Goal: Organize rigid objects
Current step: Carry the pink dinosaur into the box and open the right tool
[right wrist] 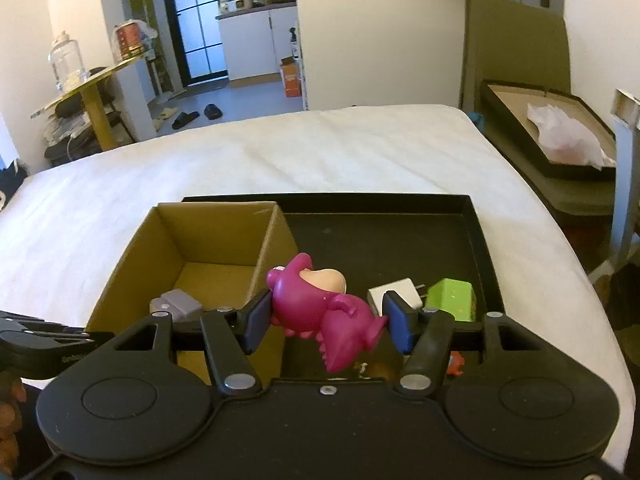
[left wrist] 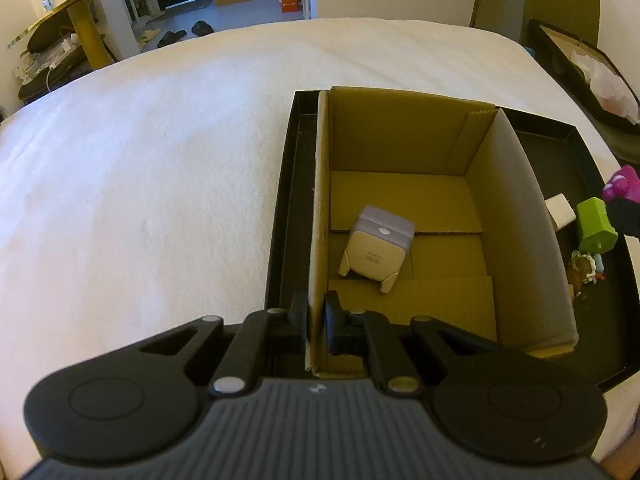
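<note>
- My left gripper [left wrist: 316, 322] is clenched on the near left wall of the cardboard box [left wrist: 400, 144], one finger outside and one inside. The box stands inside a shallow black tray [left wrist: 288, 184] on a white bedsheet [left wrist: 160, 160].
- My right gripper [right wrist: 324, 318] is grasping a magenta dinosaur toy [right wrist: 320, 308], held above the tray just right of the box.
- Risk: the toy is smooth, rounded hard plastic, pinched at head and tail, so I judge it could pivot or slip out between the flat blue pads [right wrist: 256, 316].
- Risk: the corrugated wall is thin; my pinch could bend it or tip the light box.
- Risk: the bed is soft, so the tray may rock if I press down.
- Already in the box: a squarish lavender-and-cream plastic gadget [left wrist: 376, 246] with rounded corners.
- Waiting on the tray: a white wall charger [right wrist: 396, 294] with metal prongs, a boxy lime-green block [right wrist: 452, 300], and a small figurine [left wrist: 586, 268], too small to identify.
</note>
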The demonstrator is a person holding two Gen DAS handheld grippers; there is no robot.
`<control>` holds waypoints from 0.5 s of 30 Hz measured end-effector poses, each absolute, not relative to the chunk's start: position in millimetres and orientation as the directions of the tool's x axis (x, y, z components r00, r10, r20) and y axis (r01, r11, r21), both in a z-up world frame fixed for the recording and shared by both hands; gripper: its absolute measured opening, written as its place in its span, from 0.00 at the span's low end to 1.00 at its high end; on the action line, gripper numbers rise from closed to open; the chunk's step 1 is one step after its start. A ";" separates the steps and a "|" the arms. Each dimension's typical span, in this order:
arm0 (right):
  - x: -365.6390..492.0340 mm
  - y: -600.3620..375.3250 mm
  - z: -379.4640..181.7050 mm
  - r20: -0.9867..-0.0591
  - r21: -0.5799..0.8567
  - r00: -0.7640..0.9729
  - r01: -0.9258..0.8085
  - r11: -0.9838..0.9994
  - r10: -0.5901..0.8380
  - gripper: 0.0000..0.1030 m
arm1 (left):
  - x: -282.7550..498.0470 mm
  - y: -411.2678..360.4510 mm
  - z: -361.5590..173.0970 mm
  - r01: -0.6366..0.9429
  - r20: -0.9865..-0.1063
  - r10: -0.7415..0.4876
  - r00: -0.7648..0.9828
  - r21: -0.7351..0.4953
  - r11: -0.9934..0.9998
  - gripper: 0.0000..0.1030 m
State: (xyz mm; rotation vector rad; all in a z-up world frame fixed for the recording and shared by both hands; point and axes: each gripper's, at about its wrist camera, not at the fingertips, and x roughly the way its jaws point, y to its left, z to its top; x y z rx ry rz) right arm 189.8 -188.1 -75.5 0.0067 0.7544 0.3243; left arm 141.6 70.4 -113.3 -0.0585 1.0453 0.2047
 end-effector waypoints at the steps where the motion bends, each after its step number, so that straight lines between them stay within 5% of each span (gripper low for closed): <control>1: 189.9 -184.8 -74.8 -0.671 0.120 0.680 -0.294 0.948 0.295 0.57 | 141.5 70.1 -113.4 -0.194 -0.863 0.141 0.486 0.051 0.980 0.08; 15: 190.5 -140.4 -70.2 -0.682 0.071 0.649 -0.401 0.913 0.338 0.57 | 139.9 72.7 -114.5 -0.191 -0.859 0.126 0.495 0.034 0.981 0.08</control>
